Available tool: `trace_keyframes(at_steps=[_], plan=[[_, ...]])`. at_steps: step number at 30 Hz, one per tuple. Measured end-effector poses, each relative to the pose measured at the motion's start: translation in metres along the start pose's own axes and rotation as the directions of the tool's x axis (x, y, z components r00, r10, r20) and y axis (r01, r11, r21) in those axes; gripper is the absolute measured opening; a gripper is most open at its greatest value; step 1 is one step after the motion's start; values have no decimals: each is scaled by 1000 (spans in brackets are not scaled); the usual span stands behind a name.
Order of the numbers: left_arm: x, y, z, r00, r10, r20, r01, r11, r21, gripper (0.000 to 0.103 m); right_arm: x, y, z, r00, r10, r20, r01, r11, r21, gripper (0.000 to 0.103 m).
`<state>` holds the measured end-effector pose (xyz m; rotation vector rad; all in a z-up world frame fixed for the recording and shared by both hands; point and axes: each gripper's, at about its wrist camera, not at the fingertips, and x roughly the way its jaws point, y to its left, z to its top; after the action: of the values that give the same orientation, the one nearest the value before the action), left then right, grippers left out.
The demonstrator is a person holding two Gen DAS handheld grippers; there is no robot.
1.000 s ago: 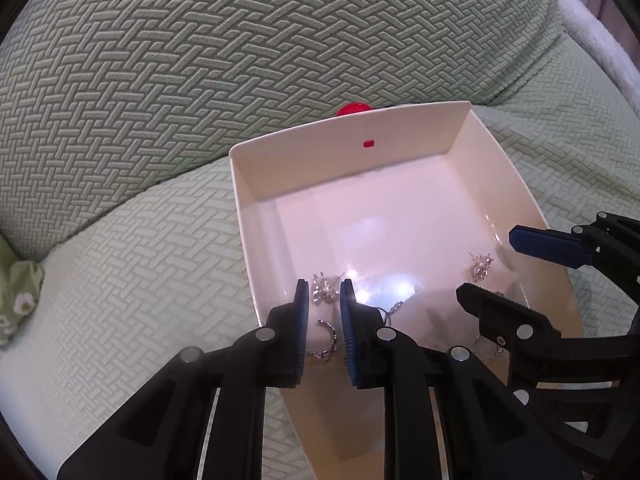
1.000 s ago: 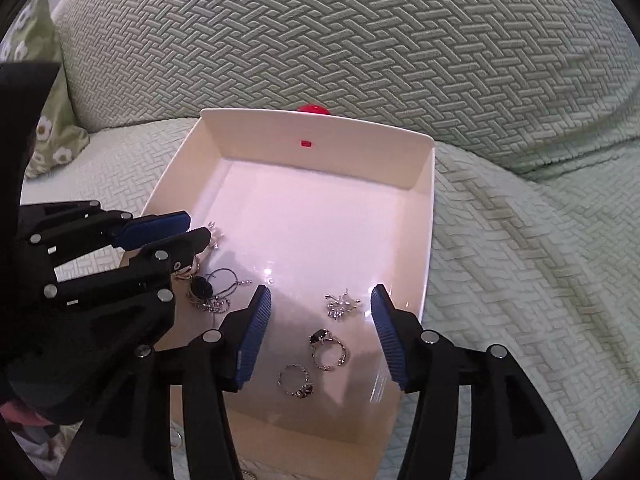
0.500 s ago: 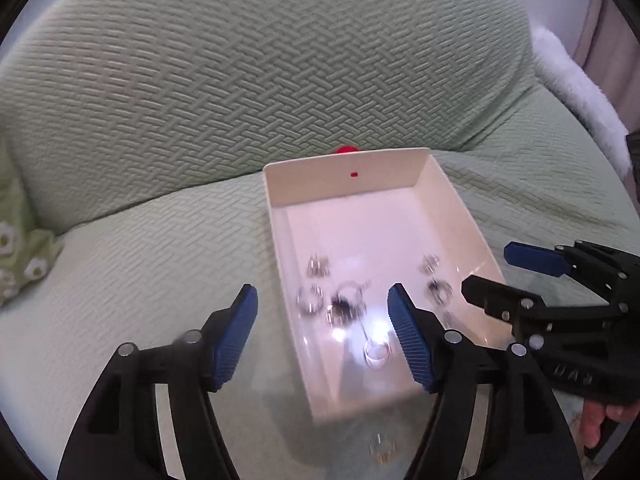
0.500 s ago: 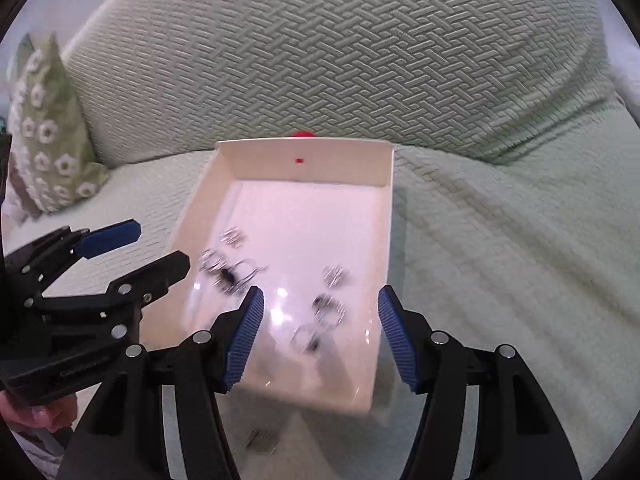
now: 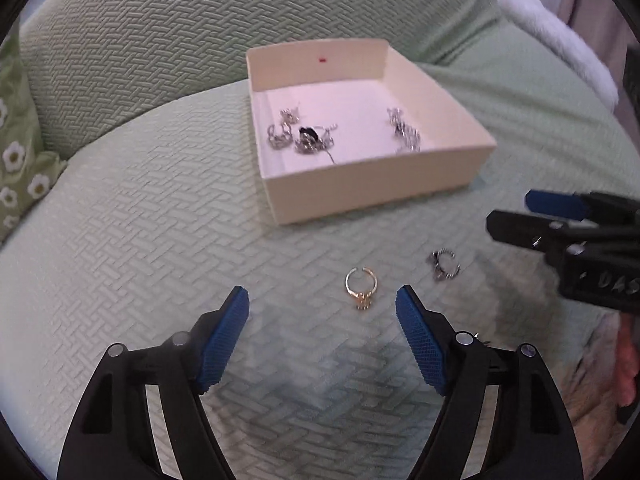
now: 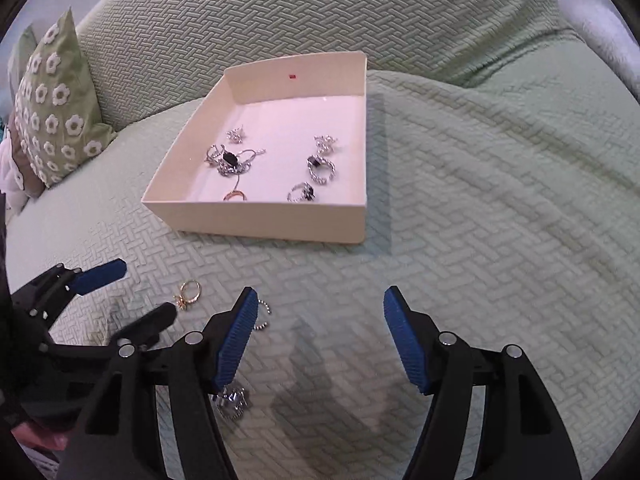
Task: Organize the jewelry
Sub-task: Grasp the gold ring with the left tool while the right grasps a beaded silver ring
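A cream box (image 5: 360,184) (image 6: 256,216) sits on the green sofa cover and holds several silver rings and earrings (image 6: 320,168). A gold ring (image 5: 361,286) (image 6: 190,292) lies on the cover in front of the box, just ahead of my open, empty left gripper (image 5: 322,312). A dark beaded ring (image 5: 445,265) lies to its right, partly hidden behind a finger in the right wrist view (image 6: 262,314). A silver piece (image 6: 232,400) lies under my open, empty right gripper (image 6: 318,312).
A green flowered cushion (image 6: 52,100) leans at the left against the sofa back (image 6: 320,12). A white fluffy throw (image 5: 560,32) lies at the far right. The right gripper also shows in the left wrist view (image 5: 532,216).
Both grippers have pulled back and away from the box. The left gripper, shut over the box a second ago, has opened. Rings on the cover have come into view.
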<state>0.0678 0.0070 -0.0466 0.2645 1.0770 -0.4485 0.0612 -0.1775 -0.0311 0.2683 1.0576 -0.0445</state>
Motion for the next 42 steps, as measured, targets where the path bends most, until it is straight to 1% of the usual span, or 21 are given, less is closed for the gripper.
trace_keyframes(at_steps=[3,4,5,7,9,11,12,13,14,16,17,20,24,28,32,33,34,35,36,37,42], plan=[[7,-9,-2,1000,8,-10,-8,1000,16,66,3,-3,-2,1000,-10,-8,10,1000,3,65],[8,-12,-5,1000,9,-14,-9,1000,20,63,4,-4,-3,1000,-11,-12,11,1000,5,65],[12,-14,-4,1000,13,-21,-12,1000,28,58,5,-4,-3,1000,-9,-15,9,1000,6,65],[20,-15,-5,999,24,-33,-22,999,40,52,5,-5,-3,1000,-7,-17,7,1000,6,65],[22,-17,-1,1000,21,-20,-20,999,43,45,6,-3,-2,1000,-5,-17,5,1000,1,65],[23,-19,0,1000,3,-24,-2,999,49,33,6,-2,-3,1000,-4,-19,4,1000,-2,65],[24,-21,0,1000,2,-23,-1,998,55,29,7,-2,-3,1000,-4,-21,4,1000,-5,65],[25,-21,1,1000,0,-23,1,998,61,20,8,-1,-3,1000,-6,-23,6,1000,-8,65],[25,-22,1,1000,-6,-22,7,998,64,16,8,-1,-4,1000,-6,-25,6,1000,-11,65],[25,-20,2,1000,-17,-25,18,998,53,13,10,1,-4,1000,-7,-27,6,1000,-17,65],[23,-16,3,999,-24,-25,25,999,39,9,11,3,-5,1000,-9,-28,8,1000,-24,65],[14,-4,4,1000,4,0,-4,1000,12,9,15,11,-7,1000,-9,-30,7,999,-52,65],[-4,19,5,999,-18,42,20,998,-53,9,24,28,-11,999,-13,-45,8,994,-108,65],[-5,27,4,999,6,37,-4,997,-71,9,34,44,-13,998,-32,-55,23,987,-158,65],[-1,31,8,999,7,33,-4,997,-72,9,40,56,-14,996,-72,-43,62,976,-207,64],[-2,31,7,999,9,32,-6,997,-72,9,40,58,-14,996,-77,-40,67,974,-215,59],[-1,32,7,999,14,29,-11,997,-75,9,41,59,-14,996,-78,-41,67,973,-219,52],[-2,32,5,999,14,29,-11,997,-79,9,41,59,-14,997,-68,-46,56,974,-218,48],[-2,32,5,1000,10,27,-8,997,-82,9,40,58,-14,997,-69,-44,58,975,-215,31],[-2,32,5,1000,2,27,0,996,-84,9,39,57,-14,996,-76,-40,65,975,-213,23],[-1,29,4,1000,-5,24,7,997,-80,9,35,46,-11,998,-36,-54,27,986,-166,23]])
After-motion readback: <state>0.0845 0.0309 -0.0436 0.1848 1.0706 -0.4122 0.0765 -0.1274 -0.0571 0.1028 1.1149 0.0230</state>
